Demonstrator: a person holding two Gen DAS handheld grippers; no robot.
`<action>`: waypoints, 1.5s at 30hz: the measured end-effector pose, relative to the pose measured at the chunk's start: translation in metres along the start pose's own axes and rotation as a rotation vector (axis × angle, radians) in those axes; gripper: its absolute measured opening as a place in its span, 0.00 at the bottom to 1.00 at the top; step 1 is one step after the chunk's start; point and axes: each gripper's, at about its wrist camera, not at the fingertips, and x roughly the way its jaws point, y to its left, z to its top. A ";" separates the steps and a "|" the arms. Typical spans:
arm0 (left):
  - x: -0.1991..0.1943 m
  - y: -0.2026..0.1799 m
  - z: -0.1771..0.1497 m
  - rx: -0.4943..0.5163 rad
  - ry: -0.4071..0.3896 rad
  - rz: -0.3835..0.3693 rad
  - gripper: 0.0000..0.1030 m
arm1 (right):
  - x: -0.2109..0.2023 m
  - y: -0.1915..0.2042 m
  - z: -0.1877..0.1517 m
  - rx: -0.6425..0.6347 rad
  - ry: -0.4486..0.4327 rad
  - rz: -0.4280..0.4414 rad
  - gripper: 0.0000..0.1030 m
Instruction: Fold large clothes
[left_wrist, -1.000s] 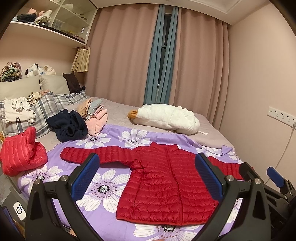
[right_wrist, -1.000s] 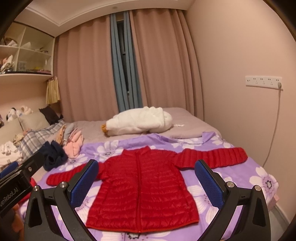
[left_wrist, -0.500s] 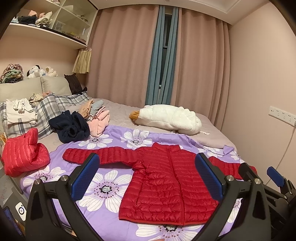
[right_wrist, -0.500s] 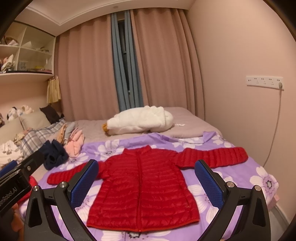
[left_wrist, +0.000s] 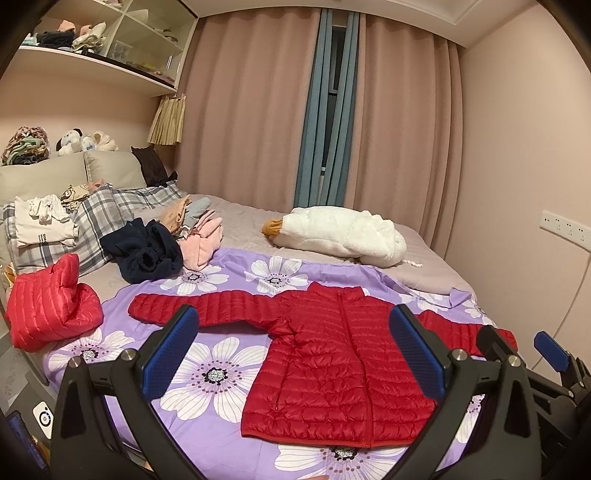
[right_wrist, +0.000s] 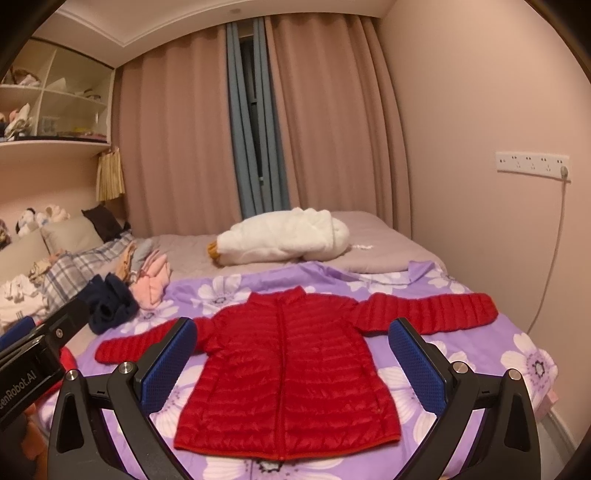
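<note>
A red quilted jacket (left_wrist: 332, 354) lies flat, front up and zipped, on a purple flowered sheet (left_wrist: 210, 373), both sleeves spread out sideways. It also shows in the right wrist view (right_wrist: 288, 369). My left gripper (left_wrist: 293, 350) is open and empty, held above the near edge of the bed, in front of the jacket's hem. My right gripper (right_wrist: 291, 362) is open and empty, also held back from the hem. Neither touches the jacket.
A folded red jacket (left_wrist: 48, 306) lies at the bed's left edge. A dark navy garment (left_wrist: 144, 251) and pink clothes (left_wrist: 203, 240) lie behind the left sleeve. A white fluffy coat (left_wrist: 340, 236) lies at the far side. The wall (right_wrist: 498, 221) runs along the right.
Both grippers have shifted slightly, so the jacket sits a little differently in each view. The jacket has not moved and both grippers stay open.
</note>
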 end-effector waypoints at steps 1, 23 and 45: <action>0.000 0.000 0.000 0.000 0.000 0.000 1.00 | -0.001 0.000 0.000 -0.002 0.000 0.001 0.99; -0.003 0.005 -0.001 0.006 0.002 0.003 1.00 | -0.001 0.004 -0.001 -0.012 0.001 -0.001 0.99; -0.002 0.000 0.002 0.014 0.000 0.004 1.00 | 0.000 0.002 0.004 -0.023 -0.002 -0.003 0.99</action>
